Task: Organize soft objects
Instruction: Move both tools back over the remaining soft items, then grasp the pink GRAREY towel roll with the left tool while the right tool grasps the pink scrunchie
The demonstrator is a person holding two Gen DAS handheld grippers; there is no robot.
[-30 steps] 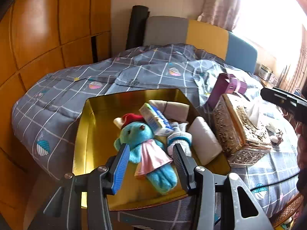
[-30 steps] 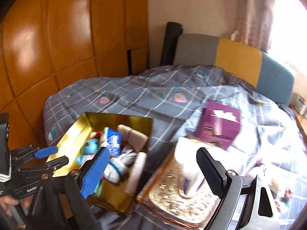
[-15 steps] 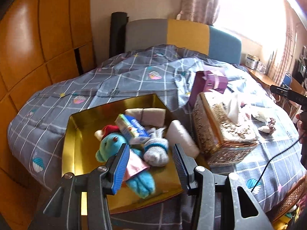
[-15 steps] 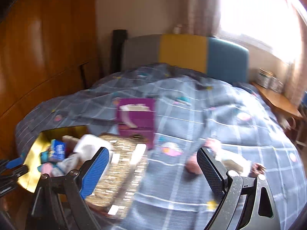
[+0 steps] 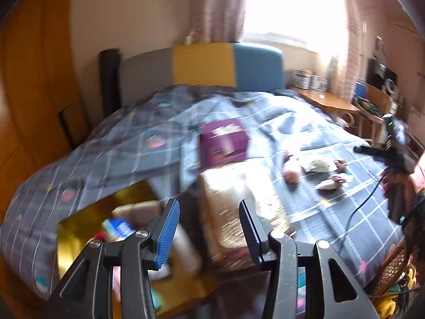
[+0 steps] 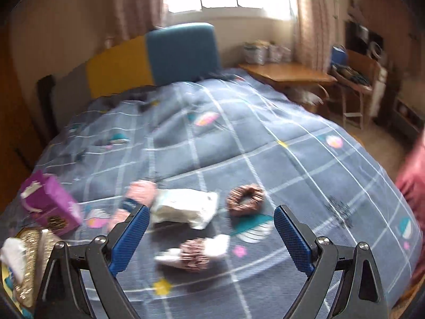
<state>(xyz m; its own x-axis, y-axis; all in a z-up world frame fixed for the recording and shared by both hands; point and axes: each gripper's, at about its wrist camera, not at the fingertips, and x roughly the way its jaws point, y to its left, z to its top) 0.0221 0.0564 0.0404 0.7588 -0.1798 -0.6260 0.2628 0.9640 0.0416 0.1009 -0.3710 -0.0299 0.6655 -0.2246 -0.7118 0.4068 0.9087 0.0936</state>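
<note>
The right gripper [image 6: 209, 239] has swung from the tin toward the scrunchie [image 6: 245, 199], lying just beyond its spread, empty fingers [image 6: 130, 236].

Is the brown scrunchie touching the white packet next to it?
Apart. The right wrist view shows a strip of grey quilt between the brown scrunchie and the white packet.

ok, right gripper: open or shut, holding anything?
Open and empty. The right gripper has its jaws spread wide above the quilt, with a brown scrunchie lying loose beyond them.

Home bedroom: quilted bed [image 6: 239, 143], headboard [image 5: 202, 65], curtains [image 6: 308, 13].
</note>
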